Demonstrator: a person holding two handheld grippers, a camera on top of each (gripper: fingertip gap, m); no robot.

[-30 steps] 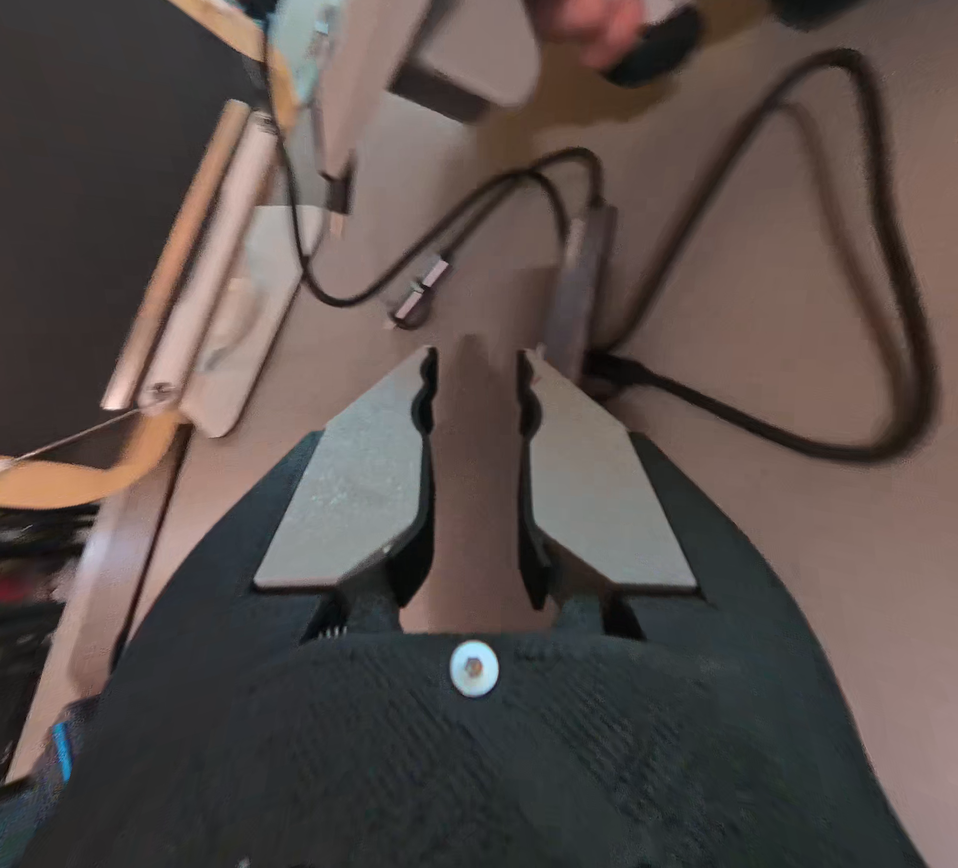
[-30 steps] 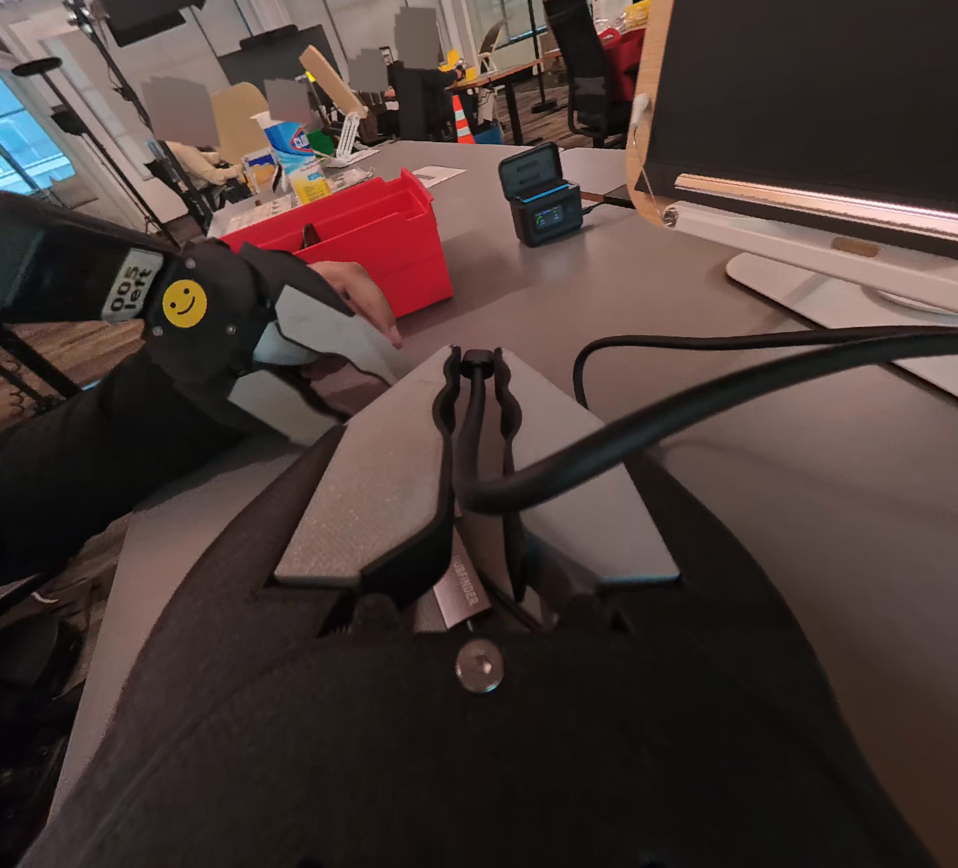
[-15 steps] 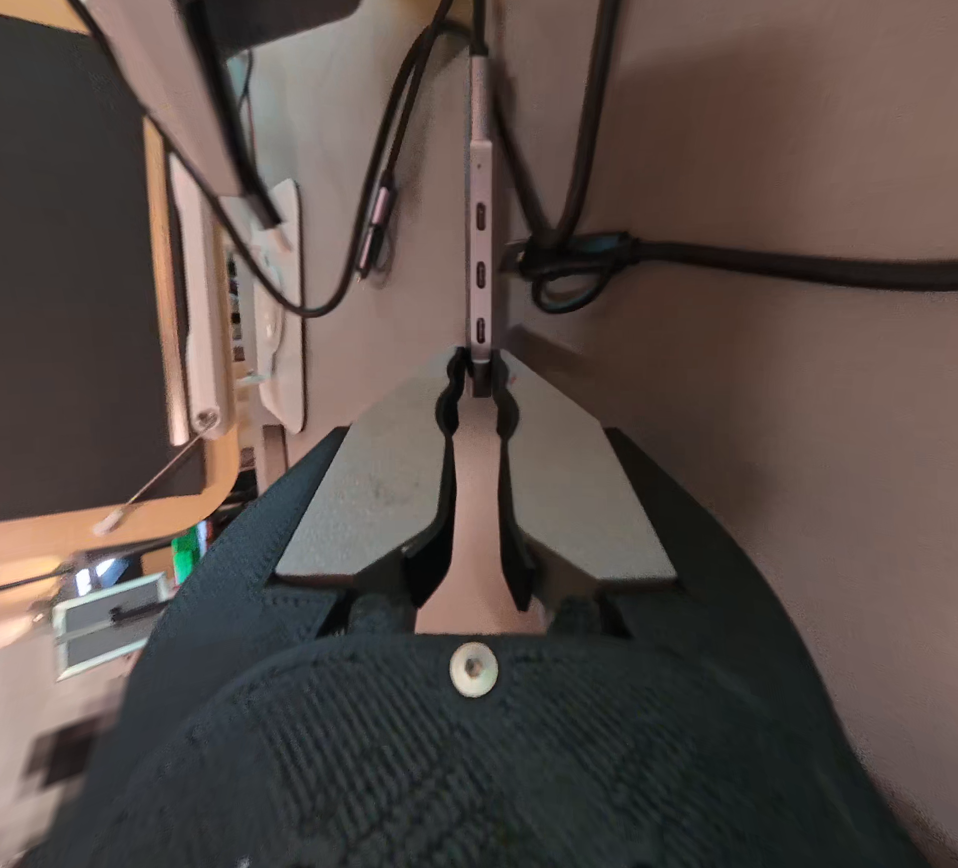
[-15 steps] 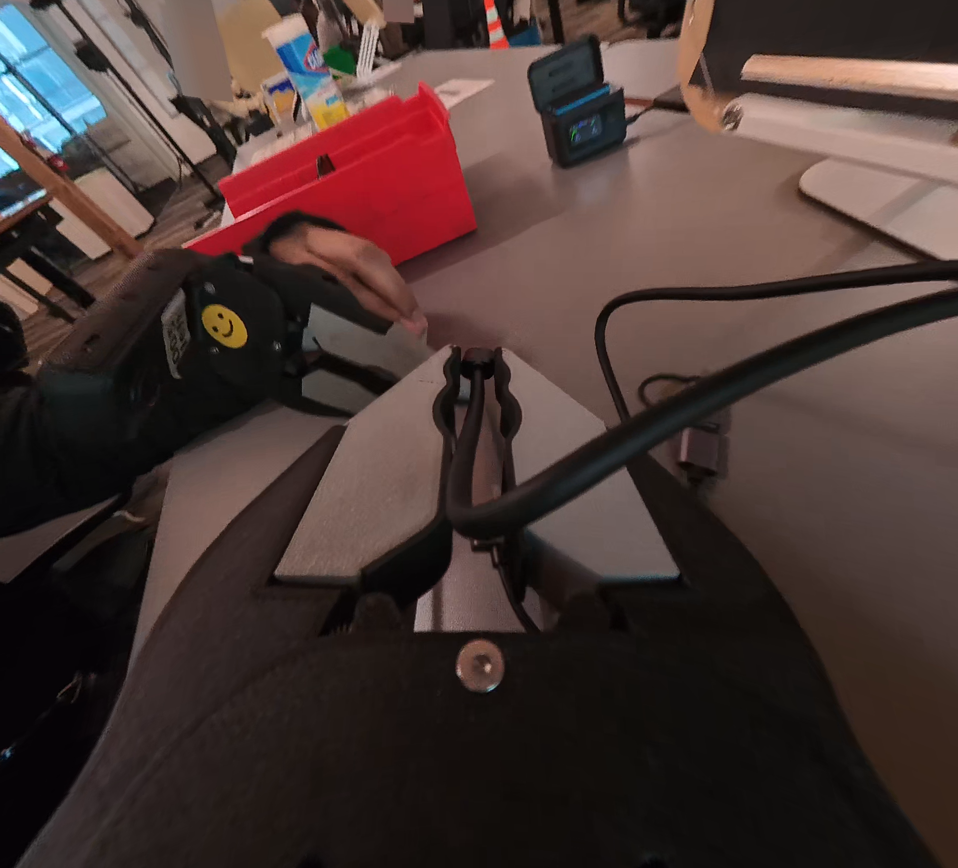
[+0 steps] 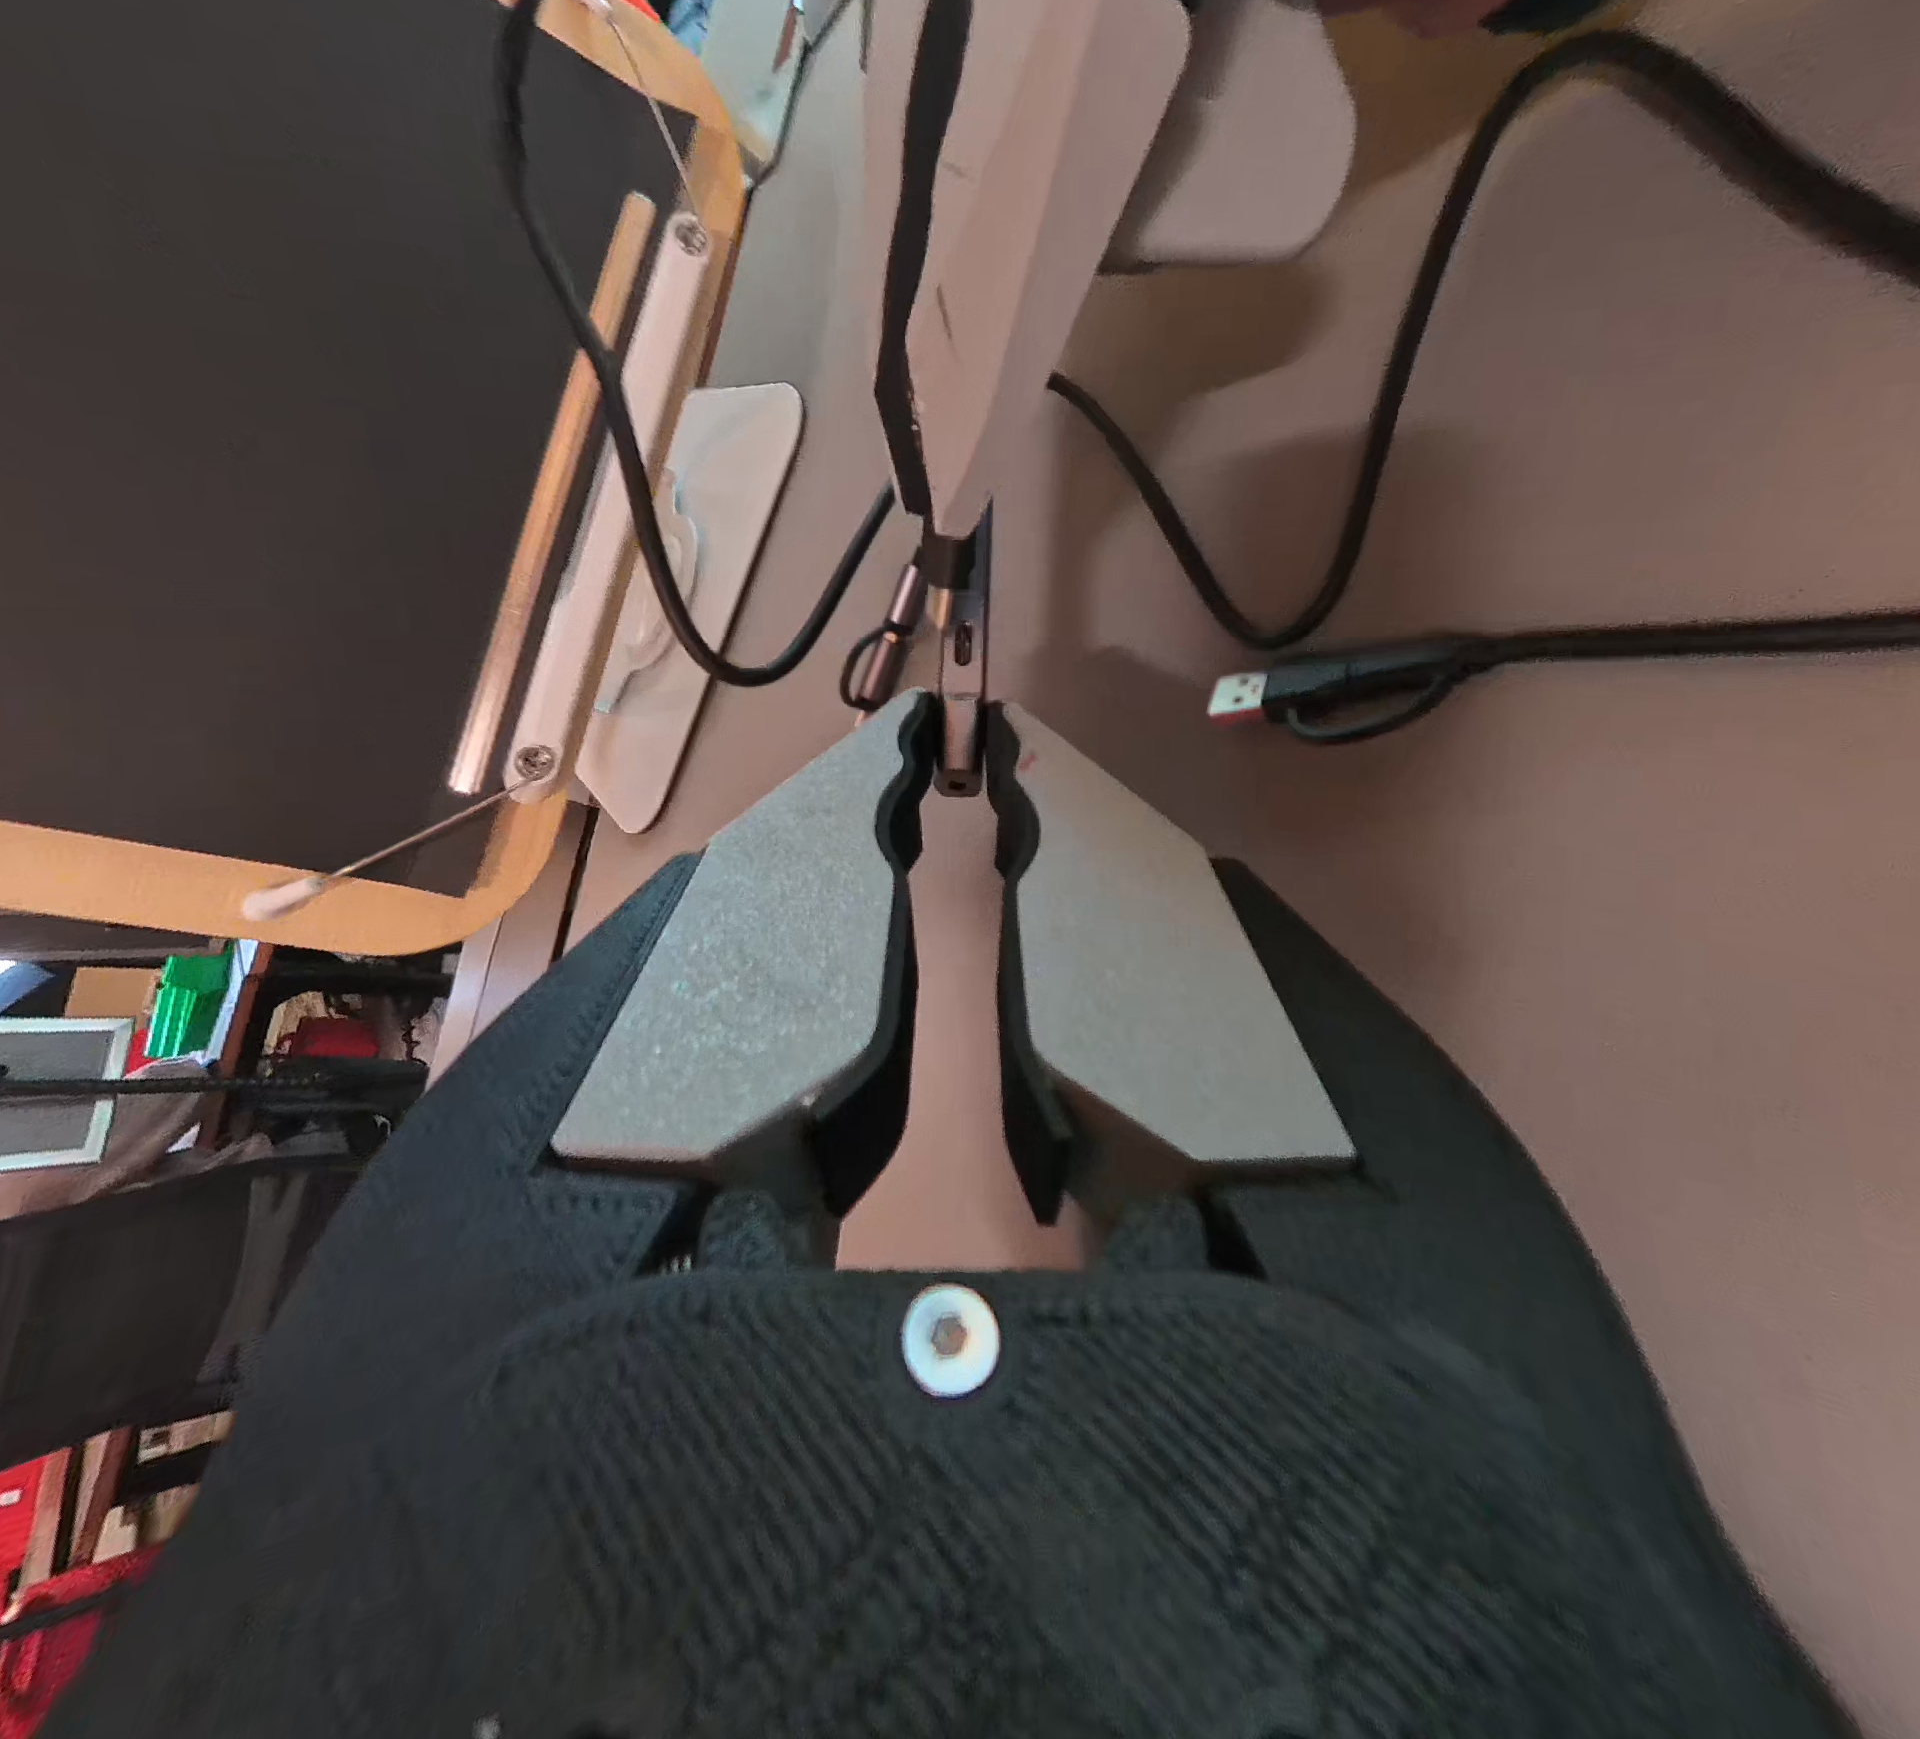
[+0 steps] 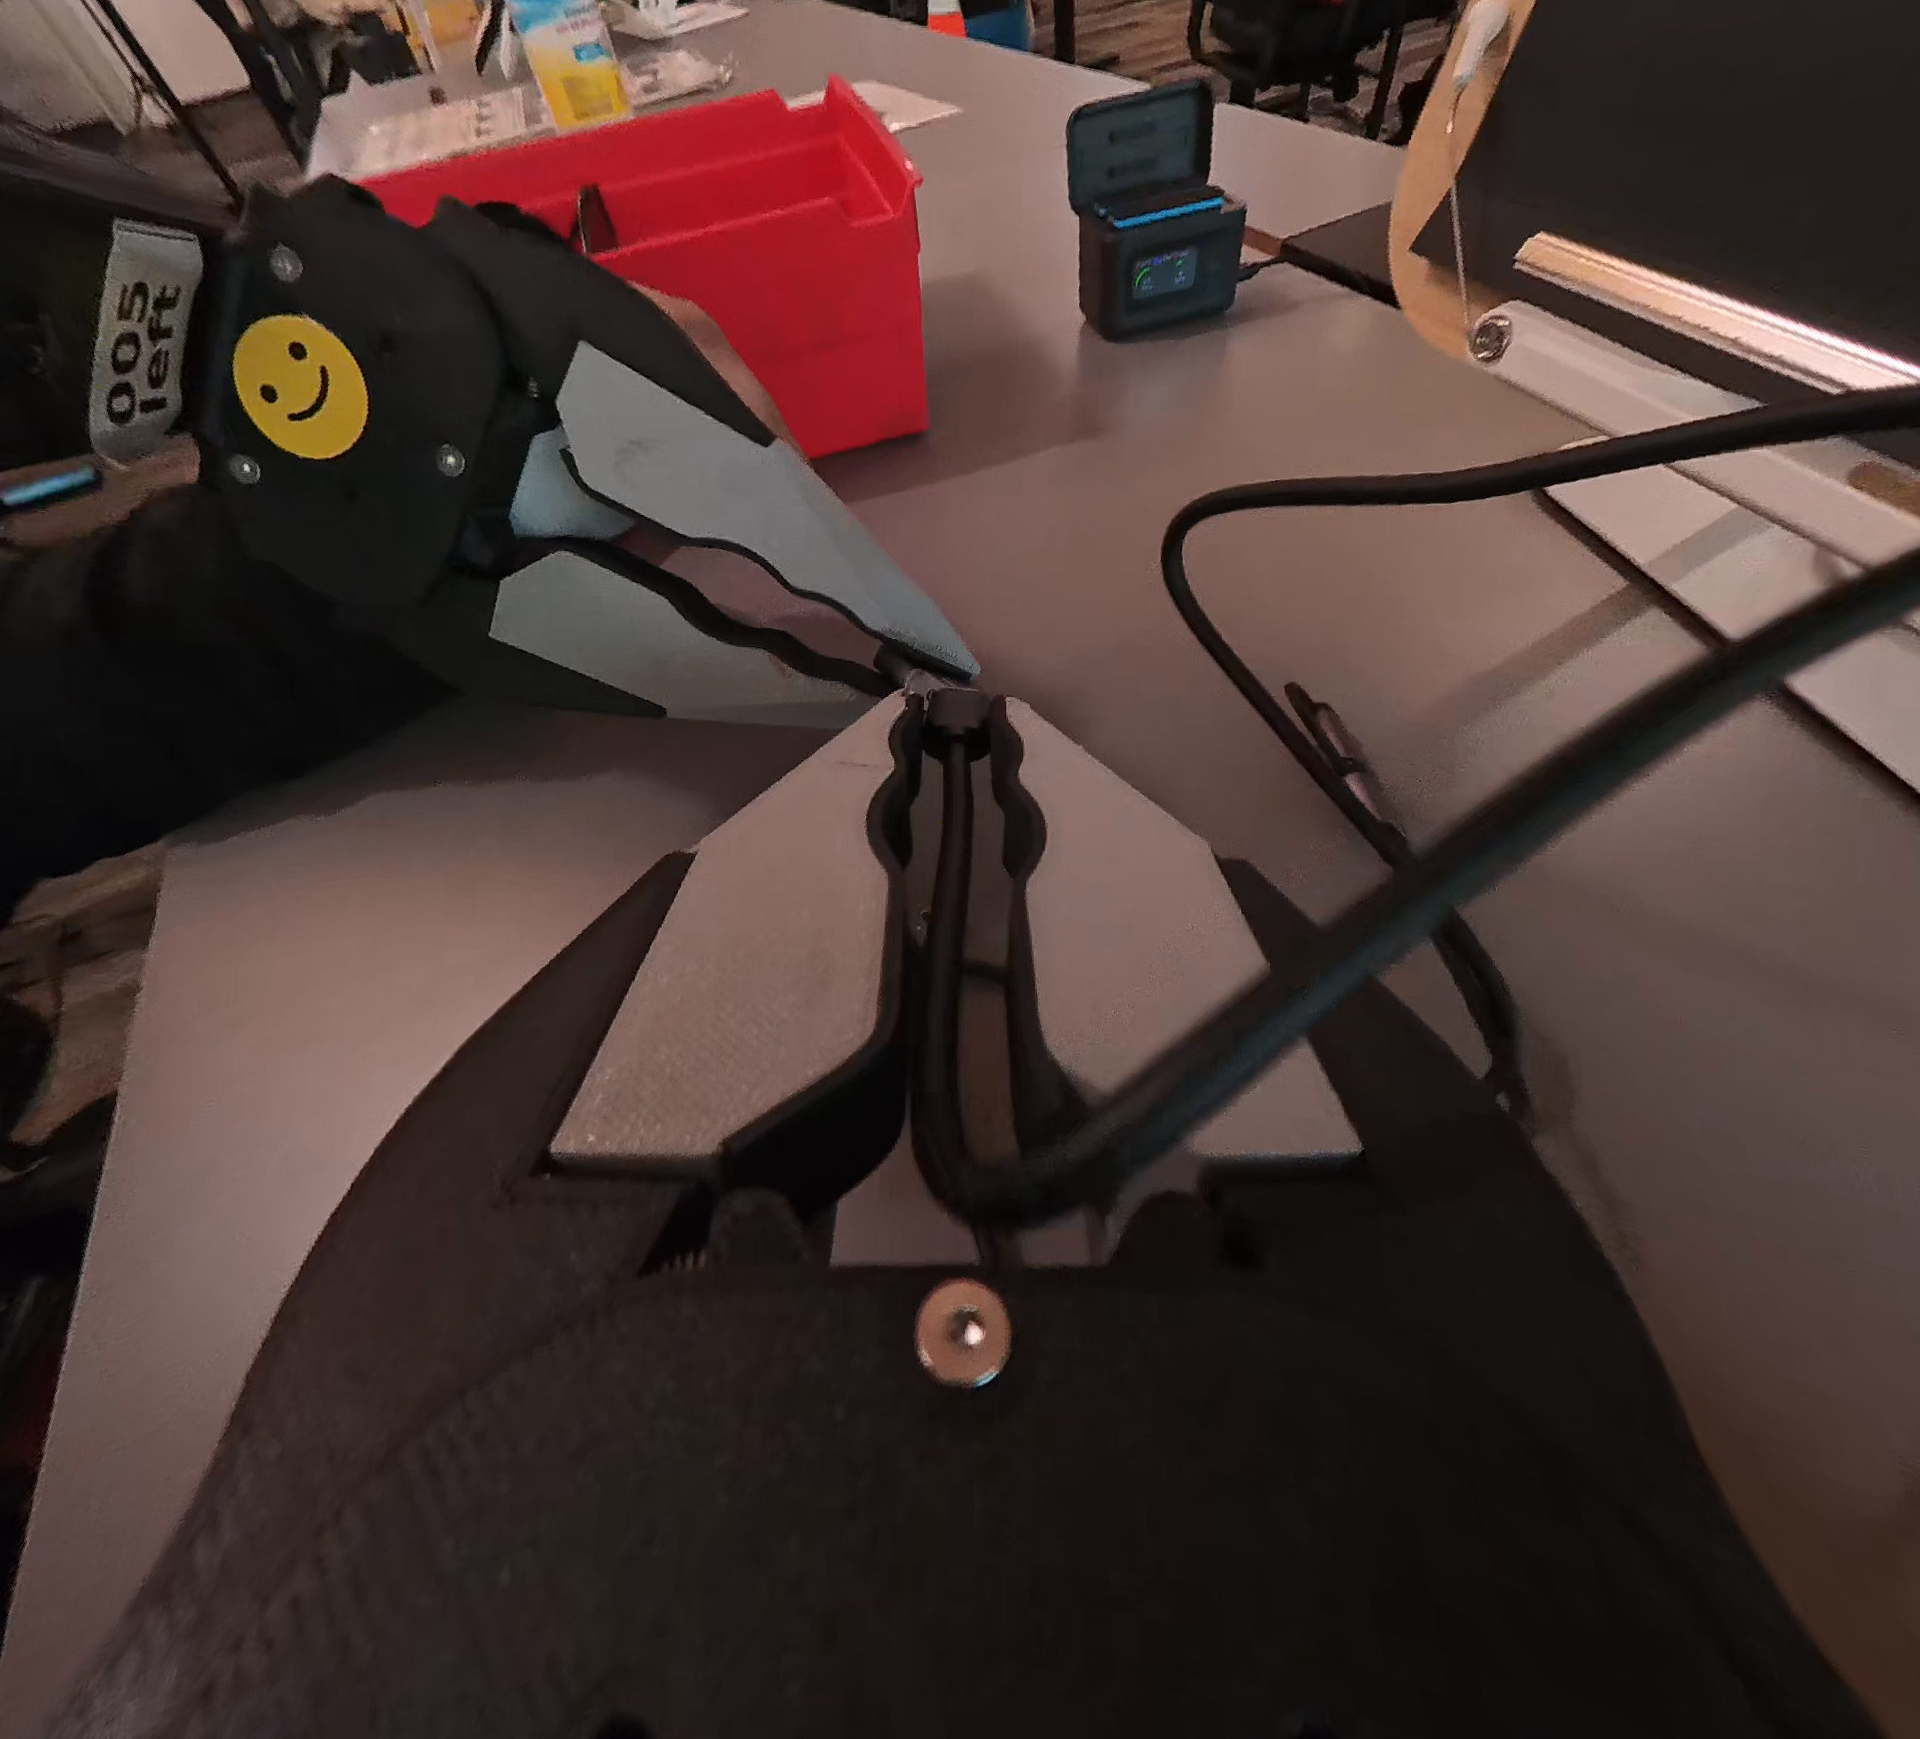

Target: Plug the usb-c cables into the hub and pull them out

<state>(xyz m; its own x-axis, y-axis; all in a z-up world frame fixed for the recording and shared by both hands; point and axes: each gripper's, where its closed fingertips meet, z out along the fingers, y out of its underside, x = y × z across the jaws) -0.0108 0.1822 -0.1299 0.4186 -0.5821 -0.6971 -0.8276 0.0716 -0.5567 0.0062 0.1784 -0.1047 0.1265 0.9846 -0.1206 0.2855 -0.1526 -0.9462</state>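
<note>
Right now the left hand-held gripper (image 5: 956, 733) pinches the near end of the slim grey hub (image 5: 961, 650), which stands on edge on the table (image 5: 1558, 962). At its 12 o'clock the right hand-held gripper (image 5: 940, 526) – fingers clamped on a black usb-c cable (image 6: 951, 858) – meets the hub (whether the plug is seated I cannot tell). Another cable's red-tipped plug (image 5: 1242, 697) lies at 3 o'clock.

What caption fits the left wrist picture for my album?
Left tongs pinch the end of the grey hub while the right tongs bring a black cable to it.
</note>
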